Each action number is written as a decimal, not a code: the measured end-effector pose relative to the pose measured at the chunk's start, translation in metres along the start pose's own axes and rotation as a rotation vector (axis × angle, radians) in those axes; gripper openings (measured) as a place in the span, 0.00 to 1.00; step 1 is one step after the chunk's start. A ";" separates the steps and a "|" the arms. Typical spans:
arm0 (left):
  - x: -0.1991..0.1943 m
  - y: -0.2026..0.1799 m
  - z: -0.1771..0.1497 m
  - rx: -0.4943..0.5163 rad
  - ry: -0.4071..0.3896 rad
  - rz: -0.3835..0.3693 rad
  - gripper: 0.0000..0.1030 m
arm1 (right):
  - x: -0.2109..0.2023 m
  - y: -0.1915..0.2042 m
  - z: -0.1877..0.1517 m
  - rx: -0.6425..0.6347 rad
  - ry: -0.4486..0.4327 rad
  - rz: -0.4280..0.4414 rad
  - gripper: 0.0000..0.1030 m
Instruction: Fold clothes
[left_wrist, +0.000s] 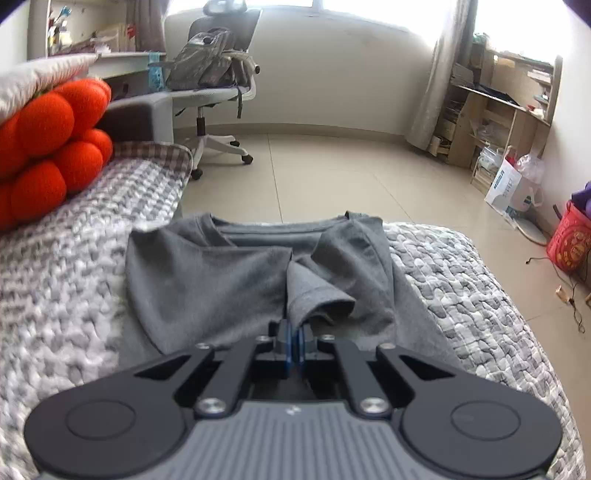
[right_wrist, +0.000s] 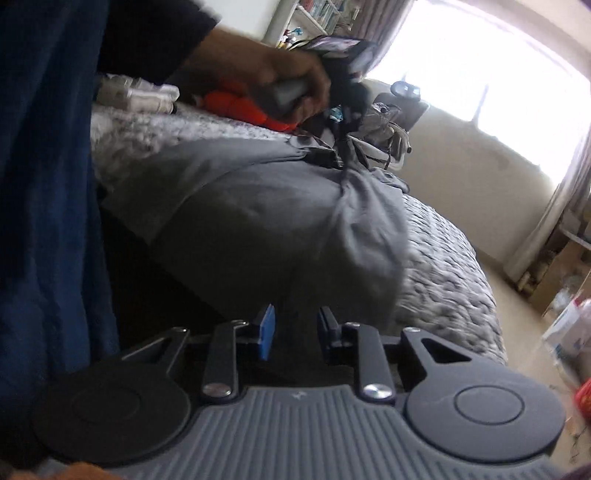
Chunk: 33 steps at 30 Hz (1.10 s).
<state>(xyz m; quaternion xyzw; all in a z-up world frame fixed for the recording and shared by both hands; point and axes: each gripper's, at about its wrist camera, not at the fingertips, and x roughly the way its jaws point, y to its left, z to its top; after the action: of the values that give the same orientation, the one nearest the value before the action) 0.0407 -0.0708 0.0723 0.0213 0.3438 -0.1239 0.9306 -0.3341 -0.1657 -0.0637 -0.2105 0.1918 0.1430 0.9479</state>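
Left wrist view, left to right: orange plush cushion (left_wrist: 51, 147) piled at the bed's far left corner, white pillow (left_wrist: 40, 79) on top of it. Grey-and-white knitted bedspread (left_wrist: 55, 288) across the bed. Grey T-shirt (left_wrist: 207, 284) spread near the bed's far edge, collar toward the floor, one sleeve (left_wrist: 317, 295) folded inward over the body. Left gripper (left_wrist: 294, 334) pinched tight on the sleeve's hem, blue pads pressed together with cloth between them. Beyond the bed, office chair (left_wrist: 218, 92) carrying a grey backpack (left_wrist: 207, 59); further right, wooden shelving (left_wrist: 509, 107) against the wall and a red bag (left_wrist: 569, 236) on the tiled floor.

Right wrist view, left to right: dark blue clothing (right_wrist: 48, 184) of the person filling the left side. T-shirt (right_wrist: 258, 206) bunched and lifted at one point near the bed's edge by the left gripper (right_wrist: 345, 162), held in the left hand (right_wrist: 291, 81); motion blur heavy here, so the exact grip hard to make out from this side. Right gripper (right_wrist: 295, 328) low in the foreground, blue pads (right_wrist: 267, 330) standing moderately apart, nothing between them, clear of the shirt. Bedspread (right_wrist: 443, 258) running right toward the bright window (right_wrist: 480, 66).
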 end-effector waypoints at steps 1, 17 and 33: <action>-0.001 -0.001 0.002 0.010 -0.003 -0.002 0.03 | 0.006 0.002 0.000 0.006 0.012 -0.010 0.25; -0.022 0.003 0.017 -0.063 -0.123 -0.108 0.03 | -0.005 -0.037 0.017 0.370 -0.028 0.136 0.02; 0.025 0.042 0.002 -0.090 -0.083 -0.045 0.03 | 0.037 -0.036 0.031 0.404 0.128 0.432 0.02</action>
<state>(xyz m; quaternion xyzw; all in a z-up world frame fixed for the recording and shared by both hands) 0.0702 -0.0352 0.0559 -0.0332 0.3105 -0.1298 0.9411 -0.2791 -0.1760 -0.0404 0.0193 0.3160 0.2866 0.9042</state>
